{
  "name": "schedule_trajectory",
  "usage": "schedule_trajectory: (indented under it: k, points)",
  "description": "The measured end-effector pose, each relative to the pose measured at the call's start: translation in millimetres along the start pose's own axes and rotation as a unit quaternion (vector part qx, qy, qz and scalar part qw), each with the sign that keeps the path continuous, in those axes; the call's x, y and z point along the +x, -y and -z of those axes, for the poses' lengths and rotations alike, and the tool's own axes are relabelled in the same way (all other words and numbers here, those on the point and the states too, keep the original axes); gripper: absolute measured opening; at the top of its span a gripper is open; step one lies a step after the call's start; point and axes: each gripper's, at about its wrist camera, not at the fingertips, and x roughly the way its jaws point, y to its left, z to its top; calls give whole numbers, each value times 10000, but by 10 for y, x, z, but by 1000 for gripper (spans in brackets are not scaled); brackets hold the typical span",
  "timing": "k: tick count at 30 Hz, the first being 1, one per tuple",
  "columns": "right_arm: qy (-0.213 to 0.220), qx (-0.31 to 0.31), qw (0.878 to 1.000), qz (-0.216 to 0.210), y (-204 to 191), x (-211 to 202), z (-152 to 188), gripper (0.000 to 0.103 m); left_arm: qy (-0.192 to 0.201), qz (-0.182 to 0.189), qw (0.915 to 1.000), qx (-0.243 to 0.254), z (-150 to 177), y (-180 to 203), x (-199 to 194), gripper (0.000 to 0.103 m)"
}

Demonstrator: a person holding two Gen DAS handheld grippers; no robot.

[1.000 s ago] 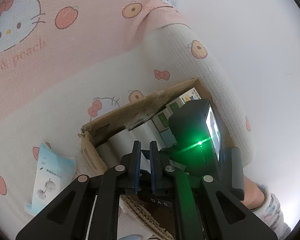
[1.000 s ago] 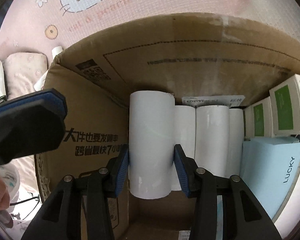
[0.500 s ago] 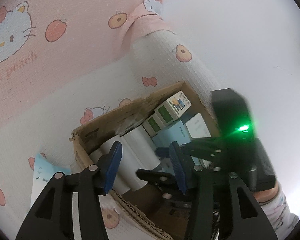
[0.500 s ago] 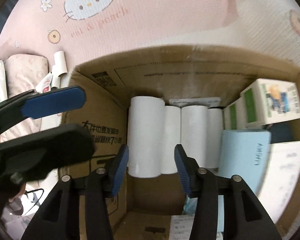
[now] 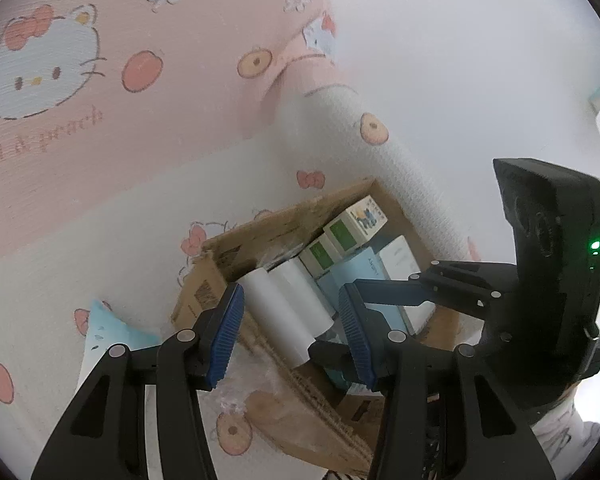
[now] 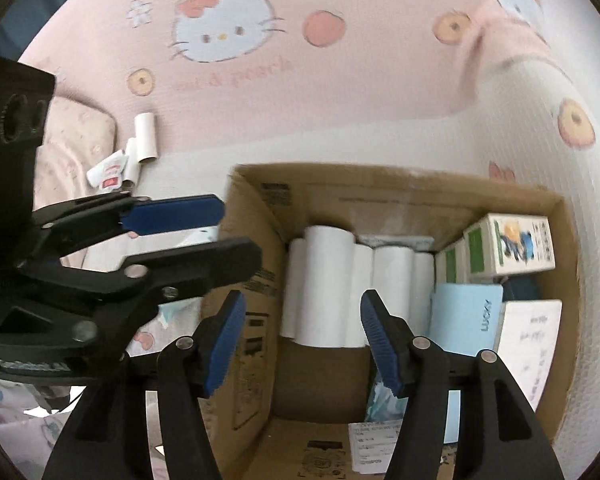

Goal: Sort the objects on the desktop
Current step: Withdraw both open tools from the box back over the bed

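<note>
While the right claw hangs above the open cardboard box, its jaws are opening and nothing sits between the blue pads; the white paper rolls stand packed together against the box's far wall, towards its left side. To their right are small green-and-white cartons, a pale blue pack and a white carton. The left claw is also spread partway and empty, held over the box's near-left corner.

Judging from this, a roll has just been set down and the step in hand is a clean withdrawal. Doing it well means letting the pads part fully before lifting, rising straight up so neither finger drags the nearest roll out of line, and keeping clear of the left claw, which crosses close on the left in the right wrist view. More loose rolls and a small packet lie on the patterned bedspread to the far left of the box, and a light blue pouch lies just left of it; these look like the next candidates.
</note>
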Motion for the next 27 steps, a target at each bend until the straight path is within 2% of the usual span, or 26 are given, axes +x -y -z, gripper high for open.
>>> schedule_trajectory:
  k: [9, 12, 15, 19, 23, 27]
  points:
    - [286, -667, 9970, 266, -641, -69, -128, 57, 497, 59, 9977, -450, 195, -394, -364, 52]
    - [359, -915, 9946, 333, -840, -53, -135, 58, 625, 53, 9959, -646, 292, -567, -496, 45]
    - [448, -1105, 9916, 495, -1012, -5, -130, 58, 744, -201, 9936, -825, 425, -741, -600, 41]
    - [1315, -1252, 9756, 1230, -1375, 26, 20, 58, 801, -573, 9901, -1002, 688, -969, -688, 40]
    - [1706, -1691, 9652, 1030, -1766, 210, 197, 58, 862, -818, 9816, -1492, 1010, -1257, -831, 35]
    - [1671, -1927, 9636, 800, -2018, 479, 327, 58, 1116, -751, 9626, -2352, 1357, -1629, -1046, 30]
